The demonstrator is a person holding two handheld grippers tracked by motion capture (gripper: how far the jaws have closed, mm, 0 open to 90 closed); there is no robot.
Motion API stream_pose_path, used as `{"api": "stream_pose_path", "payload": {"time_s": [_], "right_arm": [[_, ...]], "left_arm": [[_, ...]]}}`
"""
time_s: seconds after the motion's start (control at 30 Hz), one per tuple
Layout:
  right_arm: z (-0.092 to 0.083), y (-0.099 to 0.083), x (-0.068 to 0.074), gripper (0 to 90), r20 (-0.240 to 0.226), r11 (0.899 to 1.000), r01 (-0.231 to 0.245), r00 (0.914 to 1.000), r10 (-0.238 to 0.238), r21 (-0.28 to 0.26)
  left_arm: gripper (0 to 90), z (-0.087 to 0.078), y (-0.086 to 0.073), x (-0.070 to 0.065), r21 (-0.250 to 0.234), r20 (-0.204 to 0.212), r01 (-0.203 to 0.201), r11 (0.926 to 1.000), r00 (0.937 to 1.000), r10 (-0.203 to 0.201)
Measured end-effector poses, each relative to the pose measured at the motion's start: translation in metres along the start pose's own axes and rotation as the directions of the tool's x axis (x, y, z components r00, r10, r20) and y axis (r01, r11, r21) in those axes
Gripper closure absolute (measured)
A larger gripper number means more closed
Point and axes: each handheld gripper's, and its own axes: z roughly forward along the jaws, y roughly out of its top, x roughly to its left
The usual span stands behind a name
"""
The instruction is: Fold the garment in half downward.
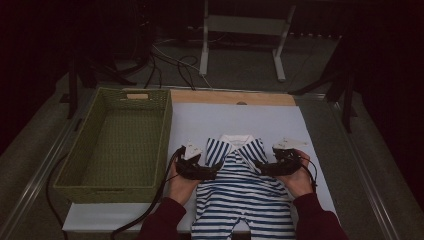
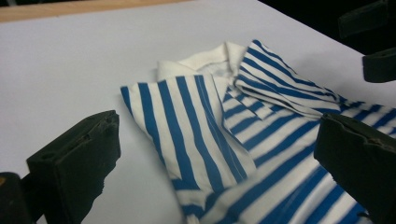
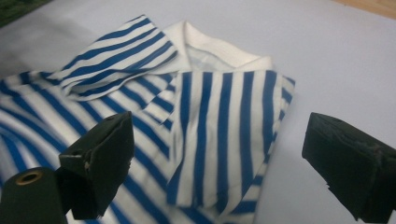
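A blue-and-white striped shirt point(image 1: 243, 187) with a white collar point(image 1: 237, 140) lies flat on the white board point(image 1: 200, 120) near the front edge, both sleeves folded in over the chest. My left gripper point(image 1: 214, 171) hovers at the shirt's left shoulder, jaws open, with nothing pressed between them. In the left gripper view the left gripper point(image 2: 219, 140) frames the folded left sleeve point(image 2: 187, 126). My right gripper point(image 1: 259, 167) is at the right shoulder, also open. The right gripper point(image 3: 224, 144) looks onto the other folded sleeve point(image 3: 224, 126). The jaws of the right gripper point(image 2: 373, 42) also show far off in the left gripper view.
A green woven basket point(image 1: 117, 140) stands empty on the left, its rim right beside the board. A wooden strip point(image 1: 230, 97) edges the board at the back. Cables point(image 1: 170, 62) and a metal stand point(image 1: 242, 30) are on the floor beyond.
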Motion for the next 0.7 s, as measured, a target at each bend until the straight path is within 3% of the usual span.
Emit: {"api": "stream_pose_path", "payload": {"time_s": [0.4, 0.47, 0.7], "right_arm": [[0.042, 0.005, -0.02, 12.9, 0.041, 0.995, -0.087, 0.9956, 0.084, 0.058], [0.053, 0.002, -0.027, 14.4, 0.052, 0.989, -0.129, 0.9908, 0.125, 0.078], [0.063, -0.002, -0.033, 21.1, 0.073, 0.98, -0.179, 0.9822, 0.173, 0.092]], "left_arm": [[1.5, 0.015, 0.003, 0.0, -0.002, -0.009, -0.025, 0.9997, 0.9996, 0.025], [1.5, 0.019, 0.002, 0.0, 0.007, -0.011, -0.02, 0.9998, 0.9997, 0.02], [1.6, 0.028, 0.006, 0.004, 0.019, -0.018, 0.026, 0.9995, 0.9995, -0.025]]}}
